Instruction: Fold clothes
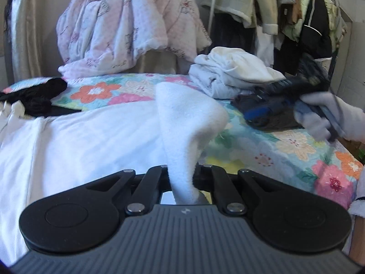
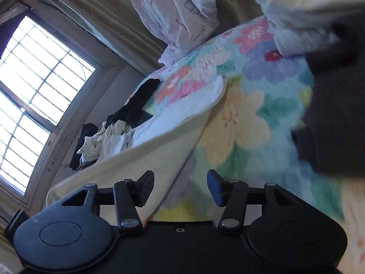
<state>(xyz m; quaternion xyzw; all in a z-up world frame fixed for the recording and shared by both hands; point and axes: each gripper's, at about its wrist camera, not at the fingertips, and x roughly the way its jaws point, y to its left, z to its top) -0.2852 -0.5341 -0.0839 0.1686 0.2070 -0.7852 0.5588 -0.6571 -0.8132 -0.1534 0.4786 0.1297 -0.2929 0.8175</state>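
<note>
A white fleecy garment (image 1: 91,137) lies spread over the left part of the floral bedspread (image 1: 285,150). My left gripper (image 1: 181,171) is shut on an edge of it, and a lifted fold (image 1: 189,114) rises from the jaws. At the right of the left wrist view a gloved hand (image 1: 330,118) holds my right gripper (image 1: 251,107), blurred, over a dark garment (image 1: 273,123). In the right wrist view the right gripper (image 2: 181,187) stands open with nothing between its pads. The white garment's edge (image 2: 159,137) runs past its left finger (image 2: 146,187), and the dark garment (image 2: 330,114) lies to the right.
A pink-white quilt (image 1: 125,27) is heaped at the back of the bed. A pile of white clothes (image 1: 228,75) sits at the back right and a black garment (image 1: 34,98) at the far left. Hanging clothes (image 1: 296,11) fill the right; a barred window (image 2: 34,91) is beyond the bed.
</note>
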